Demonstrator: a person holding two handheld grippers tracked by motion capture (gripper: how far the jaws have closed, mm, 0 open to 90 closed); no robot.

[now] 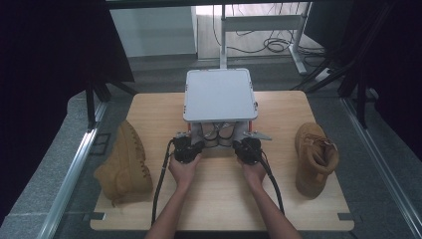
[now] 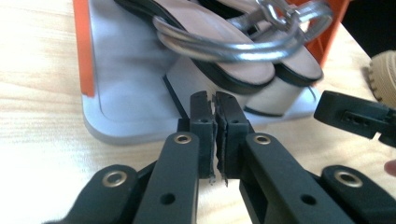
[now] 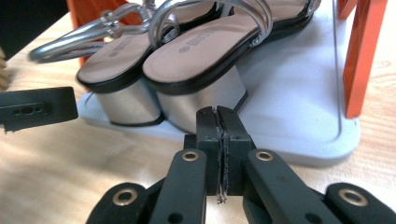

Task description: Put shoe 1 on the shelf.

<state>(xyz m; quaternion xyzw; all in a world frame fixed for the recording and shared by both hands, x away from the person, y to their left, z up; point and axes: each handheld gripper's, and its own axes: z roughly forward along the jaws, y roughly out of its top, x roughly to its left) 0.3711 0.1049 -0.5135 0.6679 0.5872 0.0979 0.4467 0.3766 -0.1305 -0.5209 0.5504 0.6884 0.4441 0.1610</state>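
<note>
Wooden table with a two-tier grey shoe rack on orange side supports at centre-back; tan boot lying at left edge, second tan boot at right edge, both well apart from the rack. On the rack's lower shelf: pair of block-heeled sandals with silver straps, heels toward the person, side by side and touching. Left gripper and right gripper held low, just in front of the shelf edge, one before each heel. Jaws of left gripper nearly together, a thin slit between the pads, nothing between them. Jaws of right gripper closed pad to pad, likewise empty. Judged step: approach to the sandals, no grasp yet. Next move likely calls for spreading the jaws wide enough for a heel or sole edge, then advancing onto the shelf without nudging the pair backward.
</note>
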